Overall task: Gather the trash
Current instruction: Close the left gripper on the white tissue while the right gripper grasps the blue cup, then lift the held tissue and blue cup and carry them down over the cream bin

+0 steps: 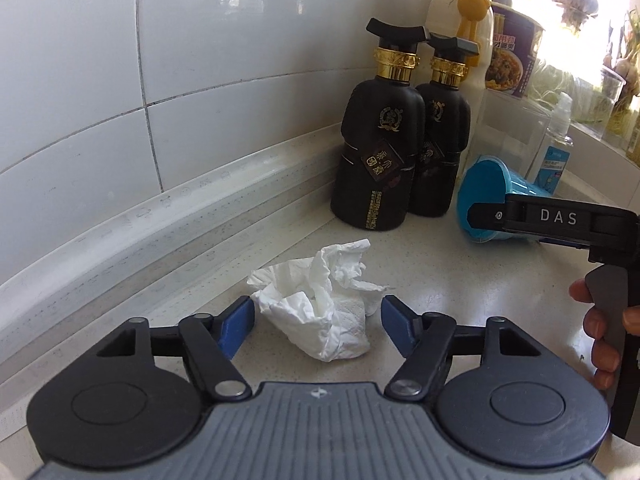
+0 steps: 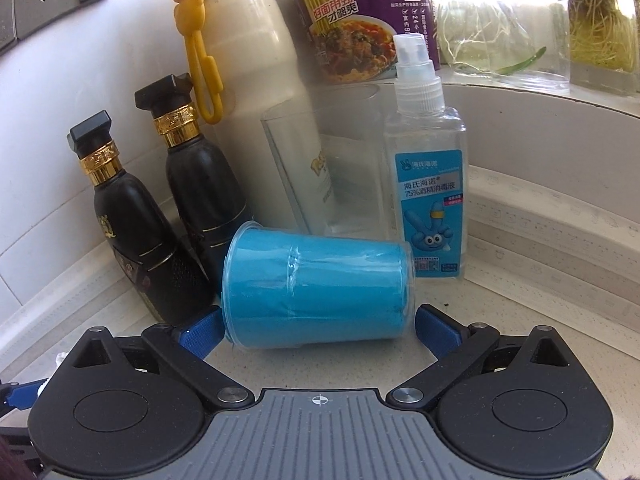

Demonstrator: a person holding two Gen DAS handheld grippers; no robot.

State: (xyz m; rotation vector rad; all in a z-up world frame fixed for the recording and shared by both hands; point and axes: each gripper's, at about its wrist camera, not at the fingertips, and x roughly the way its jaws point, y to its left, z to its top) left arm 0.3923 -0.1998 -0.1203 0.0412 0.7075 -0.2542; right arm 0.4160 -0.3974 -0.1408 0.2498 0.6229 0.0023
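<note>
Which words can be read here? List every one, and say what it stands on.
"DAS": right gripper.
"75%", with Chinese words: blue label of the spray bottle.
Chinese characters: purple noodle cup.
Gold characters: tag on the black bottle; its fine print is too small to read.
Cream bottle's print: blurred.

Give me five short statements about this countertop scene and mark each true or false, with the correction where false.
1. The blue cup lies on its side. True.
2. The crumpled tissue sits between the left gripper fingers. True.
3. The right gripper is clamped on the spray bottle. False: its fingers flank the blue cup with gaps on both sides; the bottle stands behind.
4. The two black bottles lie flat. False: both stand upright by the tiled wall.
5. The tissue is inside the cup. False: it lies apart on the counter.
</note>
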